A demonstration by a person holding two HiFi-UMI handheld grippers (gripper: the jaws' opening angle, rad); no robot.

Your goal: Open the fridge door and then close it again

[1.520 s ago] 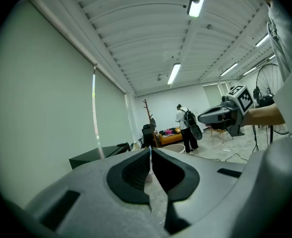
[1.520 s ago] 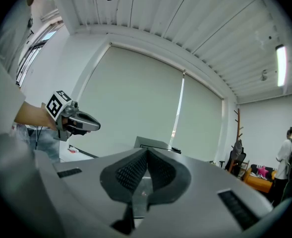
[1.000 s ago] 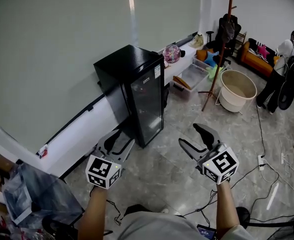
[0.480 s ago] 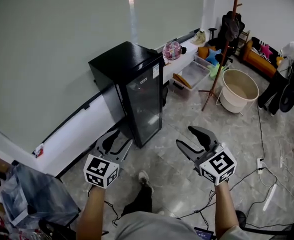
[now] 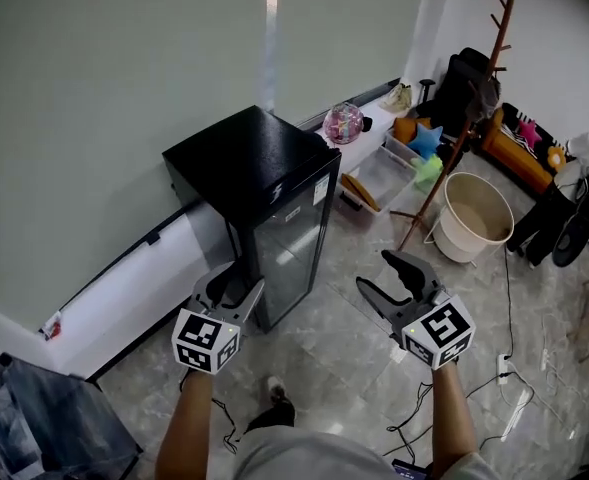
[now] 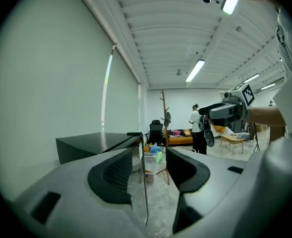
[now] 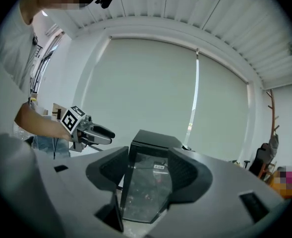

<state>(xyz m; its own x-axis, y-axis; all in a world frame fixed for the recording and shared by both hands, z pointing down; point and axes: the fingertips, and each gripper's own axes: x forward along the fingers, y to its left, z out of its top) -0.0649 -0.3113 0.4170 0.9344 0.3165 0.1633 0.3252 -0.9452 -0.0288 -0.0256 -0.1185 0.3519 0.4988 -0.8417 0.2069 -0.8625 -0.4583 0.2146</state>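
In the head view, against the pale wall, a black fridge [image 5: 259, 163] with a glass door [image 5: 296, 243], shut. Just before its lower front corner, the left gripper [image 5: 238, 286], not touching it as far as can be told, jaws fairly wide and holding nothing. To the right of it and clear of the fridge, the right gripper [image 5: 376, 273] above the grey floor [image 5: 344, 368], jaws wide and empty. Further right, a wooden coat stand [image 5: 474, 78], a cream tub [image 5: 474, 218] and a standing person [image 5: 574, 193].

In the left gripper view, both pads well apart, with only air between them. Behind the gap, the near edge of the fridge [image 6: 93, 145], still some way off. At the upper right, the right gripper [image 6: 230, 112] held level. Far back, the person [image 6: 197, 128] beside the coat stand [image 6: 162, 110].

In the right gripper view, jaws just closed a little, yet widely spread, gripping nothing. Framed between them but well apart, the fridge [image 7: 153, 144], its door [image 7: 146, 192] closed. At the left, the left gripper [image 7: 105, 134].
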